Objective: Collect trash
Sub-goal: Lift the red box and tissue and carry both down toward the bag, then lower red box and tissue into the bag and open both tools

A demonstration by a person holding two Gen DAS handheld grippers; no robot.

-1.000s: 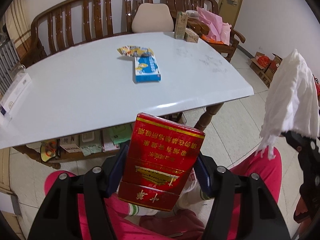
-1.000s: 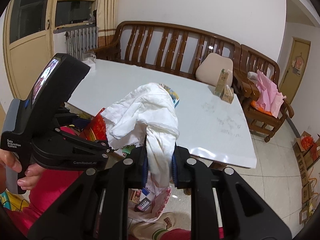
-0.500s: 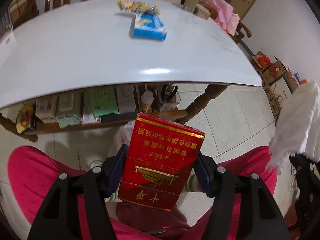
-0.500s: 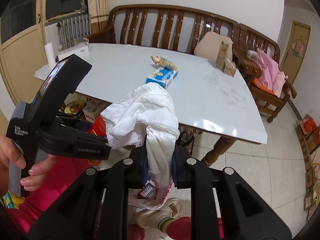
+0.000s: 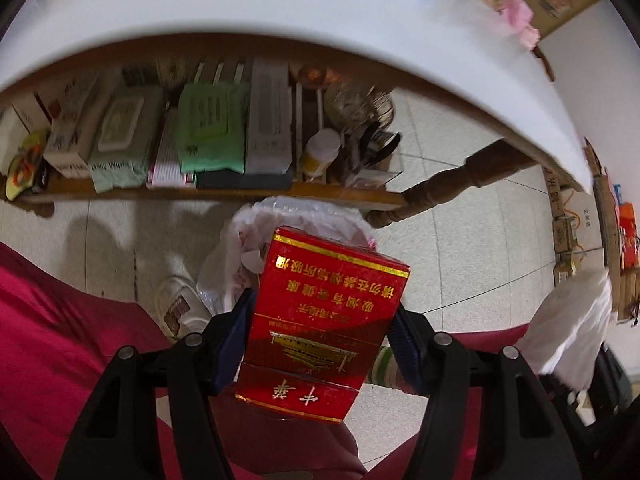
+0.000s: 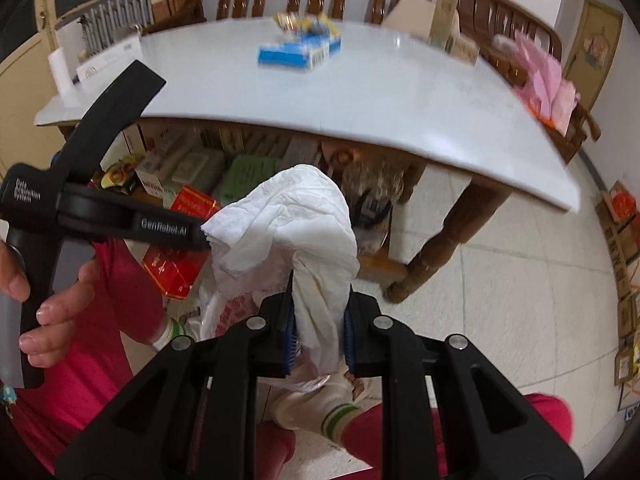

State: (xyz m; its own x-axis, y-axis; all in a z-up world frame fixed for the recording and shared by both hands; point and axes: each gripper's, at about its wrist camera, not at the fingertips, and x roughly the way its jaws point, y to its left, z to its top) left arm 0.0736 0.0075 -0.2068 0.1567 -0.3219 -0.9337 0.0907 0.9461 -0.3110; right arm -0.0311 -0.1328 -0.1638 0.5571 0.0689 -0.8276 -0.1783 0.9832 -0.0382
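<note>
1. My left fingers [image 5: 320,344] clamp the red box [image 5: 322,328] above the plastic bag [image 5: 280,220] on the floor; released off-centre, it lands on tiles.
2. My right fingers [image 6: 319,332] pinch the tissue [image 6: 292,224]; it may drift past the bag's floppy mouth.

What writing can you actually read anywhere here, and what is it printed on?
"GenRobot.AI": side of the left hand-held gripper.
"Data Acquisition System": its handle.
"中华", upside down: red cigarette pack held in that gripper; its smaller gold lines are not surely legible.
Boxes on the shelf and the blue box: too blurred.
</note>
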